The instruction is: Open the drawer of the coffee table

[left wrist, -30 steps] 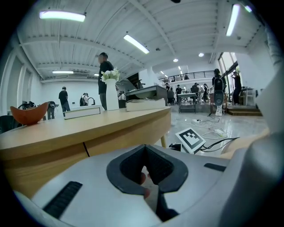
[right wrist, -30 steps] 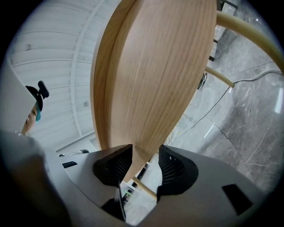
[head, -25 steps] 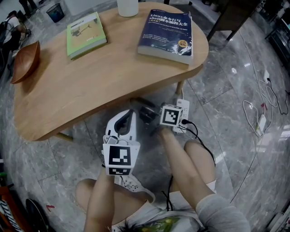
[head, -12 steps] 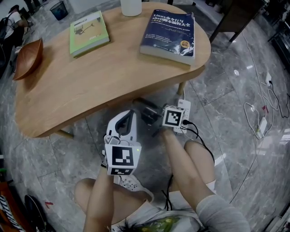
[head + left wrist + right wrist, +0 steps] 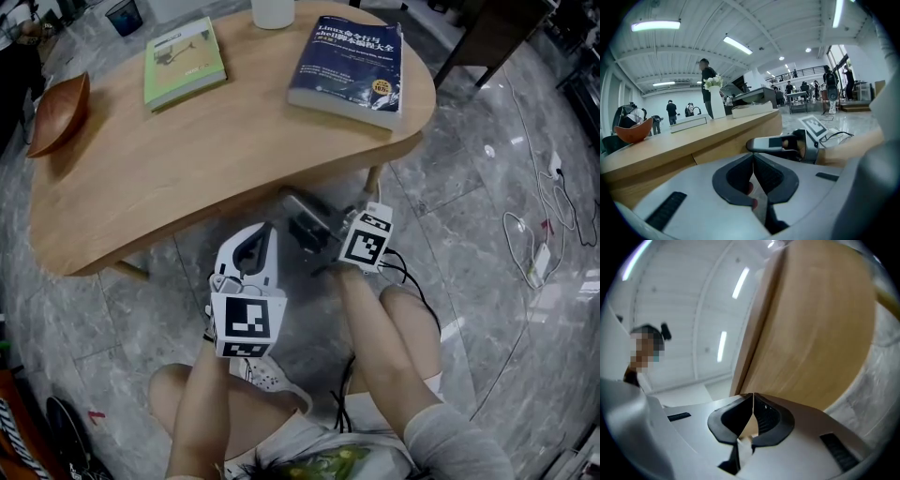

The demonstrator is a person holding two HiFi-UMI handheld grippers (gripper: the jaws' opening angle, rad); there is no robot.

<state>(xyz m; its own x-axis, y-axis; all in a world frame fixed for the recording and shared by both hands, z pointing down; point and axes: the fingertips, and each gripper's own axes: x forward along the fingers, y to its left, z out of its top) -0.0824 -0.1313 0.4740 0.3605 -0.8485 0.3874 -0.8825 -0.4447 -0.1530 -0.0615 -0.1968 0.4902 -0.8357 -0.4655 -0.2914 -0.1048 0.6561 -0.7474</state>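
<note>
The wooden coffee table (image 5: 187,178) fills the upper head view. Its drawer front (image 5: 733,140) sits flush in the apron, seen in the left gripper view to the right of a seam. My right gripper (image 5: 302,217) reaches under the table's near edge, its marker cube tilted. Its jaws have just closed: in the right gripper view the tips (image 5: 753,397) meet, with nothing seen between them and the table's pale underside (image 5: 820,333) close ahead. My left gripper (image 5: 257,236) hangs shut and empty just left of it, below the table edge. It looks across at the right gripper (image 5: 780,144).
On the tabletop lie a green book (image 5: 183,61), a dark blue book (image 5: 349,67), a wooden bowl (image 5: 58,112) at the left end and a white vase (image 5: 274,11) at the back. A white power strip (image 5: 382,214) and cables (image 5: 534,234) lie on the marble floor. The person's knees are below.
The right gripper has risen toward the table's underside and its marker cube has tilted. The left gripper has stayed where it was.
</note>
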